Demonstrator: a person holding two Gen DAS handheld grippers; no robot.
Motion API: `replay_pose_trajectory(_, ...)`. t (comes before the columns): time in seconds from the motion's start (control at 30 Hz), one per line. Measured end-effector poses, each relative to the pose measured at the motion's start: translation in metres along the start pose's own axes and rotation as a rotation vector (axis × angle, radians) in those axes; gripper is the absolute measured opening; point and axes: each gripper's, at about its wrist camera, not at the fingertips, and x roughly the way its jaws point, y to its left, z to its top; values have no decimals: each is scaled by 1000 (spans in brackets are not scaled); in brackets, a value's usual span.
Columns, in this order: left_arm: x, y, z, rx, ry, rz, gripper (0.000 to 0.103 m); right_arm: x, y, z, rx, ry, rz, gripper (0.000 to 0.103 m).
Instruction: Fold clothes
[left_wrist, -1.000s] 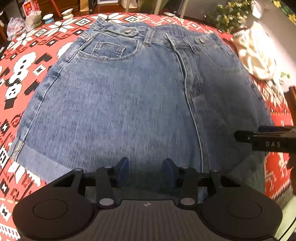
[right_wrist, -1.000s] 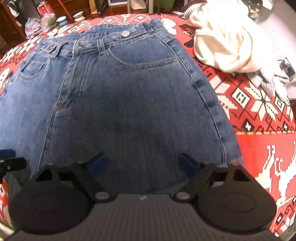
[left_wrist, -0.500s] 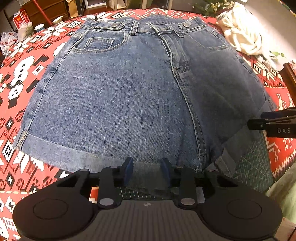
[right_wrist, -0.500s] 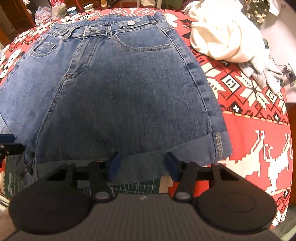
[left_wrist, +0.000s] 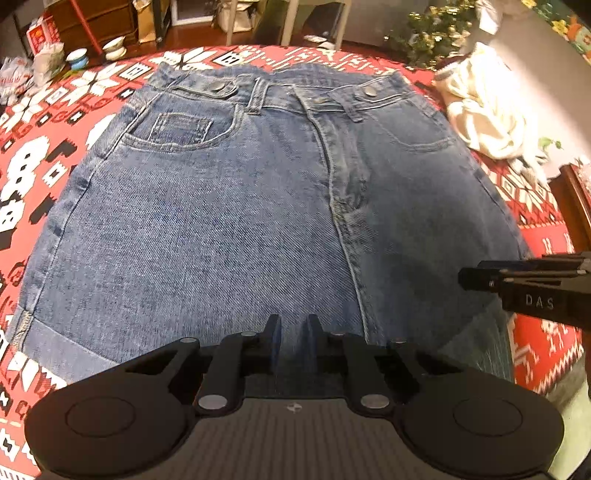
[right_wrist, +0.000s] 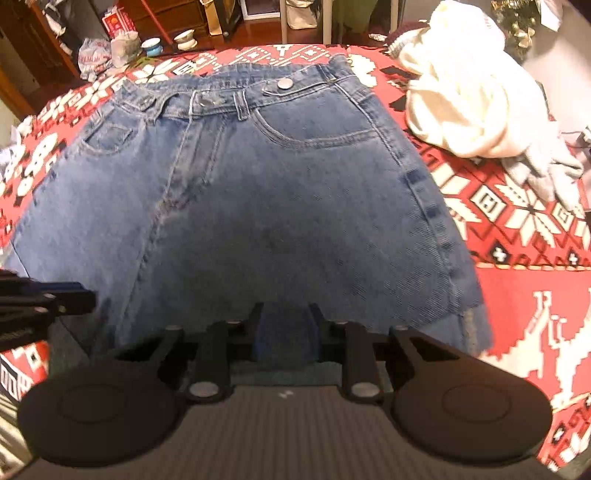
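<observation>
The hem of the blue denim shorts (left_wrist: 229, 229) is pinched between the narrowed jaws of the left tool (left_wrist: 293, 338), which have just been closing. The other leg's hem is likewise gripped by the right tool (right_wrist: 286, 326), also just closed in. The shorts are spread front-up on the red-and-white patterned tabletop (right_wrist: 524, 295). Farther off, a crumpled cream garment (right_wrist: 469, 99) is seen.

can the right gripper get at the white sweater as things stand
Probably not right now: the right gripper has been closing on the hem of the denim shorts. The white sweater lies uncovered beyond.
</observation>
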Motion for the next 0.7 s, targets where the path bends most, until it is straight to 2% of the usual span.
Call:
replay_pose_trajectory(0.1,8,5,-3,-32,32,-2,14,11,1,1,-4,28,-7,26)
replay_pose_trajectory(0.33,-1,25,3,-87,19,11,14,7,5,16,-34,28,-9,26)
replay_pose_trajectory(0.47,-10,49,14,-163,-27,72,14,8,15,43,-60,19,14,26)
replay_pose_trajectory(0.6,-14,90,28,-262,-48,161,14,16,38,73,-104,12,47,26)
replay_pose_trajectory(0.7,-23,131,31,-371,-60,240,22,24,57,95,-130,8,65,26)
